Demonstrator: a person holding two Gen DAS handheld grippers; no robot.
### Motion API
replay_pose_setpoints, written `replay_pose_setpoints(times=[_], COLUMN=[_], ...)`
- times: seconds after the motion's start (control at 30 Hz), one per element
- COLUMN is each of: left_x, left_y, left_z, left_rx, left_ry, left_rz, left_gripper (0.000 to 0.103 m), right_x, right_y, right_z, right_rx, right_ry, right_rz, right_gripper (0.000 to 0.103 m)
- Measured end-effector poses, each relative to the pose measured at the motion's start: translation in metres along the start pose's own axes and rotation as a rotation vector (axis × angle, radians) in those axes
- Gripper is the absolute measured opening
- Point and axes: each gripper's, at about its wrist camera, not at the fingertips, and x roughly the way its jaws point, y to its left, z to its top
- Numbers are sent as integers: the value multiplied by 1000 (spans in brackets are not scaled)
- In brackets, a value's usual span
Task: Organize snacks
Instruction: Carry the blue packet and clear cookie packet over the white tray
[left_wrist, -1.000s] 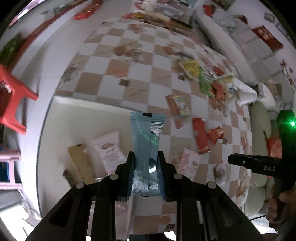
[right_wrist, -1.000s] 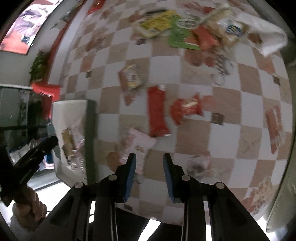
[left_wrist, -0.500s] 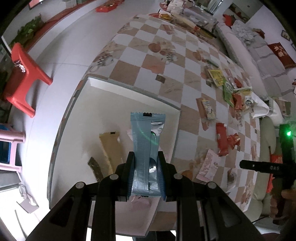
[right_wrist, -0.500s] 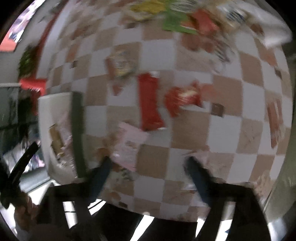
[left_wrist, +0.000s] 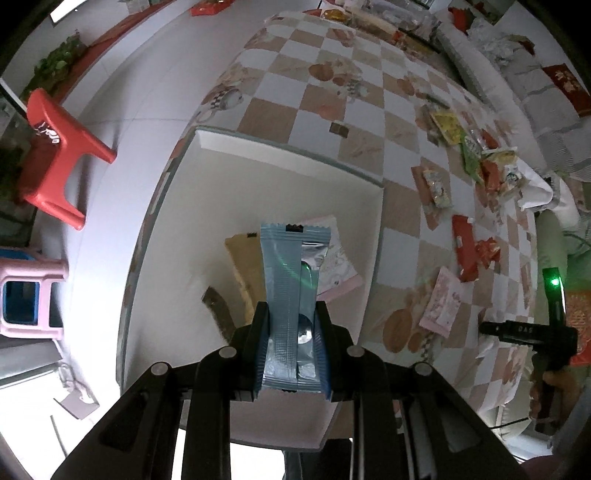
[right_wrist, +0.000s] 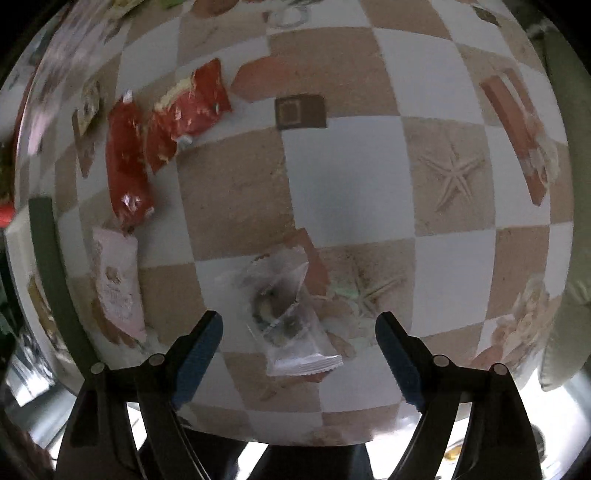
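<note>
Blue packet (left_wrist: 290, 295) now over box (left_wrist: 288, 155), right claw (right_wrist: 299, 332) widened

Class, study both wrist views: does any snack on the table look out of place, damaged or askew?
Nothing looks damaged. Loose packets lie scattered at odd angles on the checked tablecloth, such as the clear packet and red packet, while the white box holds only a few.

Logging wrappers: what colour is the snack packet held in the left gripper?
Light blue packet, silver strip; clearest in left wrist view.
</note>
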Motion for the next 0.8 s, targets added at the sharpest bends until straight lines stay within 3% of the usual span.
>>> replay_pose_setpoints(times=[0.03, 0.1, 0.13, 0.17, 0.2, 0.23, 0.47, 0.67, 0.8], left_x=[0, 1, 2, 2, 3, 4, 10, 12, 14], left_y=[1, 2, 2, 2, 2, 2, 7, 13, 20], left_z=[-1, -3, -4, -5, -6, -7, -6, 0, 0], left_rx=[-1, -3, -4, -3, -3, -4, -32, -55, -64], left_ry=[3, 9, 13, 16, 17, 19, 21, 8, 9], left_rz=[4, 10, 13, 15, 16, 18, 32, 24, 19], left_gripper=[25, 26, 26, 26, 26, 26, 26, 26, 26], right_x=[2, 6, 8, 7, 6, 3, -25, -70, -81], right_y=[6, 12, 14, 16, 17, 18, 38, 117, 171], right_z=[-1, -4, -5, -6, -6, -6, -8, -1, 0], right_rx=[-55, -122, -130, -137, -139, -140, -178, -342, -455], right_ry=[0, 8, 15, 7, 4, 1, -17, -66, -69], right_rz=[-35, -65, -75, -104, -112, -102, 25, 137, 162], right_gripper=[86, 67, 63, 53, 35, 29, 29, 29, 29])
